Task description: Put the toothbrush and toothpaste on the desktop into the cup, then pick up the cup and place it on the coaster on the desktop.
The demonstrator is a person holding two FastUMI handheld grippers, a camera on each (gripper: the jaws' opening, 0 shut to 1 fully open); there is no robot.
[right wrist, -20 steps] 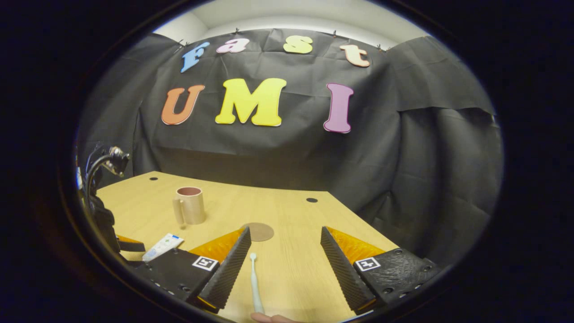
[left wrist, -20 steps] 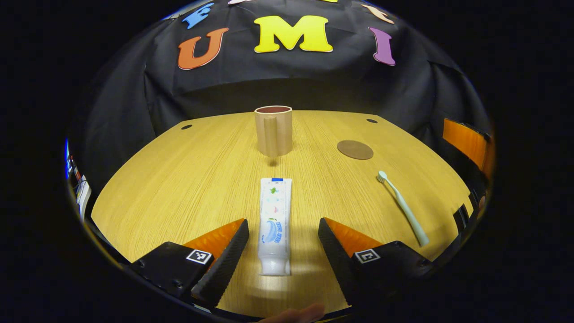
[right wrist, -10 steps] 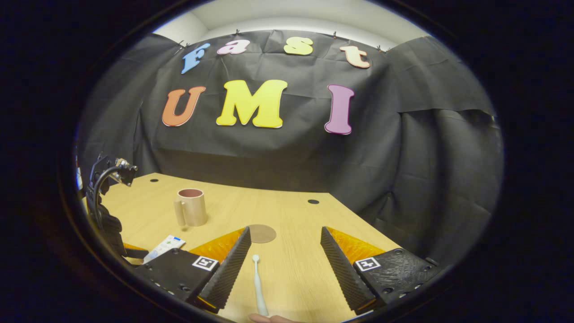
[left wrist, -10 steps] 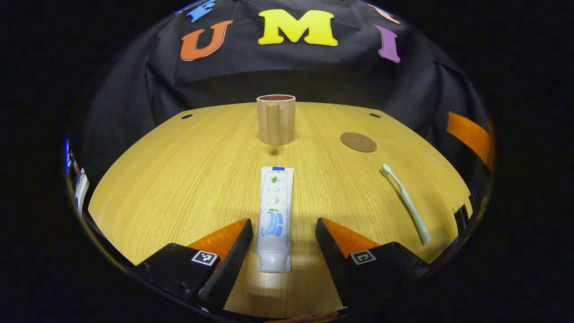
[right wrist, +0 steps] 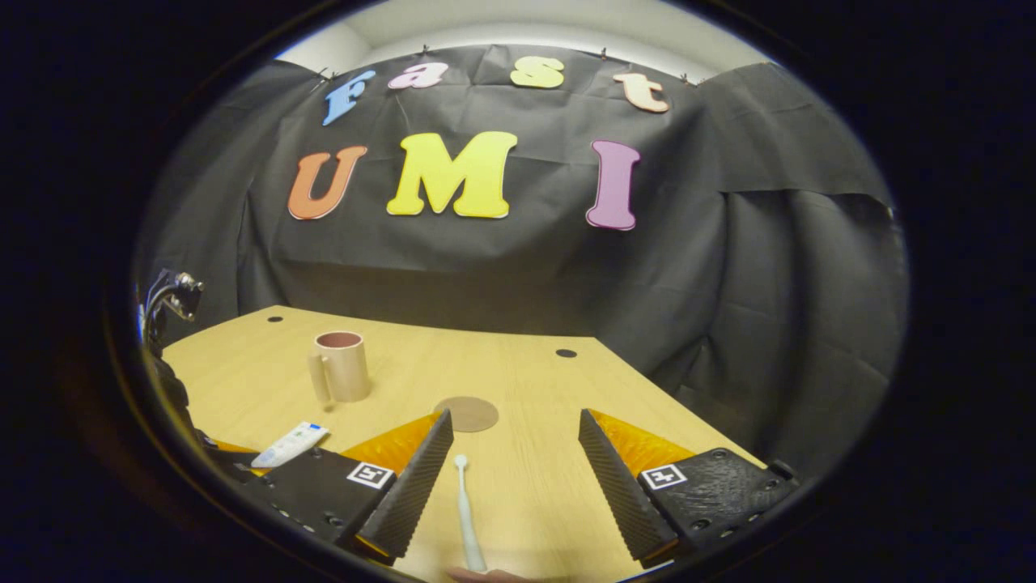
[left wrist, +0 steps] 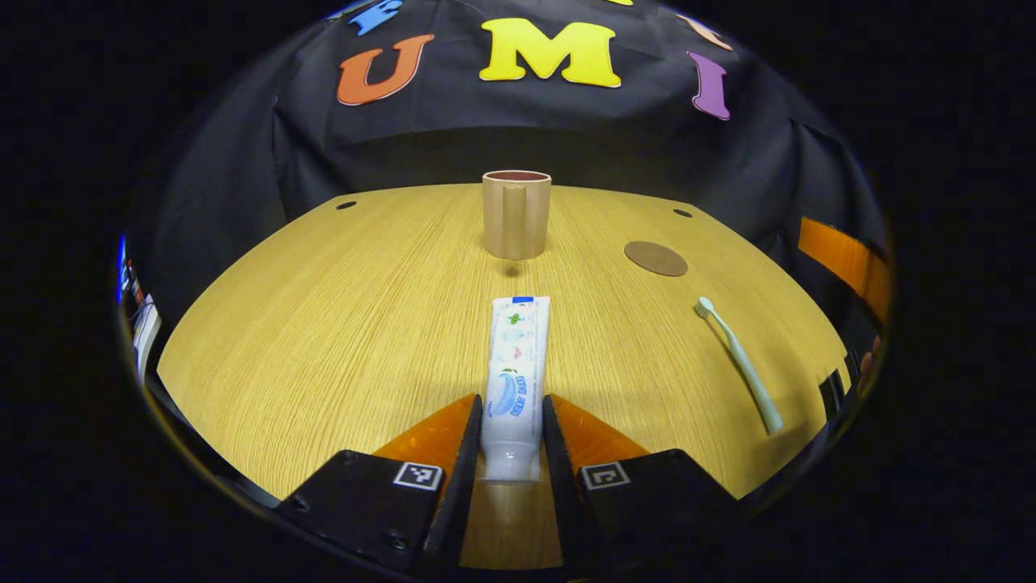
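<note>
Between the two fingers of the left gripper (left wrist: pixel 508 421), in the left gripper view, the cap end of the toothpaste (left wrist: pixel 515 372) is clamped, both fingers being pressed against its sides; the tube is laid flat on the desktop (left wrist: pixel 324 324) and is pointed away from the tongs toward the cup (left wrist: pixel 516 214). The cup is stood upright near the far edge, its handle turned toward the camera. To the right of the cup the round brown coaster (left wrist: pixel 655 258) is laid flat, apart from the cup. Further right and nearer, the toothbrush (left wrist: pixel 740 366) is laid on the wood, its bristle head toward the coaster, well apart from the toothpaste. In the right gripper view, the toothpaste (right wrist: pixel 290 444) is seen at the left margin, with the cup (right wrist: pixel 341 367) beyond it and the coaster (right wrist: pixel 467 414) to its right. The right gripper (right wrist: pixel 515 457) is held wide apart with nothing grasped; the toothbrush (right wrist: pixel 465 512) is laid lengthwise between its fingers, close to the left finger, untouched by either finger as far as can be told. The surface is recorded as light wood-grain with small dark round holes near the far edge. A black cloth wall (right wrist: pixel 728 283) is hung behind the desk, with a pale ceiling strip above.
</note>
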